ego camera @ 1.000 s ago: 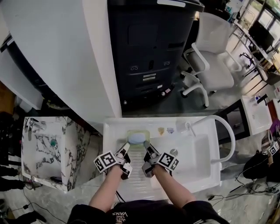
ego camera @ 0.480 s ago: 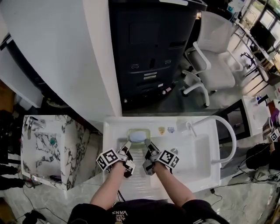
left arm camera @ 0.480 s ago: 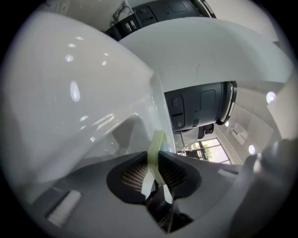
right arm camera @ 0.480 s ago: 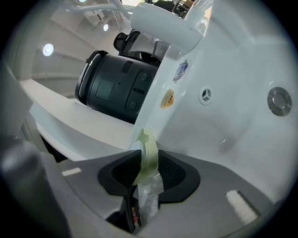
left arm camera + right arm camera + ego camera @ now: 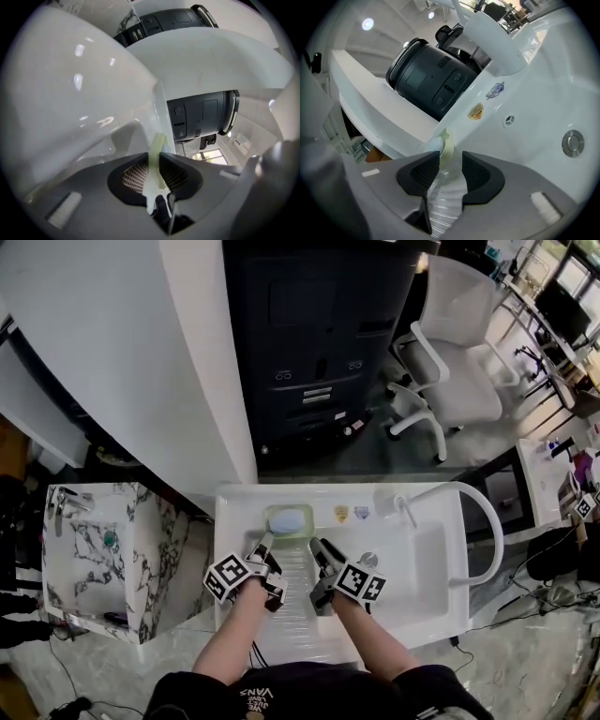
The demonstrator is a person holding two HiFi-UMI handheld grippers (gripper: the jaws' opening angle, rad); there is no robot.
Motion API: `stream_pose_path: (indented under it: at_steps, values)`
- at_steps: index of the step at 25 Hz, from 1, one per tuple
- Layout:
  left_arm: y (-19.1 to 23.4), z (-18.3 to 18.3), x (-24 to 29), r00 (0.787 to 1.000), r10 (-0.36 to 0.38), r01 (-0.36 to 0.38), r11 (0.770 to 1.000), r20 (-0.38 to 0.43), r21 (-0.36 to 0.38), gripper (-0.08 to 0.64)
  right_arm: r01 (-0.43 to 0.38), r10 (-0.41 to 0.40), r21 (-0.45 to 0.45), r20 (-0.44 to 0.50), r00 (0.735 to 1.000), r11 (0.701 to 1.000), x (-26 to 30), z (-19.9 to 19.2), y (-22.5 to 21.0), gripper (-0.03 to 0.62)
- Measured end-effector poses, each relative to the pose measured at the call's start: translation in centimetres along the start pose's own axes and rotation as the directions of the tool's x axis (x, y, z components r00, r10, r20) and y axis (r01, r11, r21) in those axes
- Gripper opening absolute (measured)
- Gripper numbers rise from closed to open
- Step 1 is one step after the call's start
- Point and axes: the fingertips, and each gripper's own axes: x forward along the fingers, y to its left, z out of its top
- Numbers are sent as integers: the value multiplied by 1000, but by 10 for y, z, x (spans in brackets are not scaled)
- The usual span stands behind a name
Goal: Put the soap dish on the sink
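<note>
soap dish (image 5: 307, 527): centre of head view, on sink (image 5: 431, 514) back ledge; near edge hidden behind claw tips | left claw (image 5: 158, 157): clamped on dish's thin green rim | right claw (image 5: 450, 157): just been opening, wide; rim between pads, untouched | dish contents: bluish, unclear

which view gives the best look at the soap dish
The head view: it shows the whole soap dish from above, blue soap in it, on the sink ledge. The left gripper view shows only a thin edge between its jaws; the right gripper view, a bit of rim.
</note>
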Motion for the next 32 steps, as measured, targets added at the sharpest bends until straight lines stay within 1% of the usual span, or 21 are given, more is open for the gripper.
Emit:
stream_pose_path:
  at_steps: [6, 11, 13, 18, 23, 26, 29, 32]
  values:
    - [-2, 2, 3, 1000, -4, 4, 1000, 28, -11, 123, 20, -21, -93, -10, 1000, 995, -8, -2, -3, 126]
    - [-1, 4, 3, 999, -4, 4, 1000, 36, -5, 123, 15, -18, -123, -22, 1000, 992, -1, -4, 3, 119]
    - [-2, 5, 4, 999, -17, 18, 1000, 39, -10, 124, 10, -12, -132, -19, 1000, 991, 3, -4, 7, 58]
    - [-14, 8, 4, 994, -96, 98, 995, 43, -28, 133, -1, -2, -136, -19, 1000, 991, 12, -2, 12, 17]
    - [-20, 2, 0, 991, -133, 134, 990, 35, -39, 177, -3, 0, -128, -27, 1000, 992, 18, -3, 14, 11]
    - [-19, 1, -3, 988, -149, 150, 988, 35, -42, 178, -2, -1, -121, -24, 1000, 993, 20, -3, 14, 3]
    - [-19, -1, -6, 989, -145, 145, 989, 20, -19, 179, 1, -4, -118, -23, 1000, 993, 22, -3, 15, 3]
    - [-17, -5, -10, 992, -125, 125, 992, -7, 33, 179, 4, -6, -105, -21, 1000, 994, 24, -3, 15, 3]
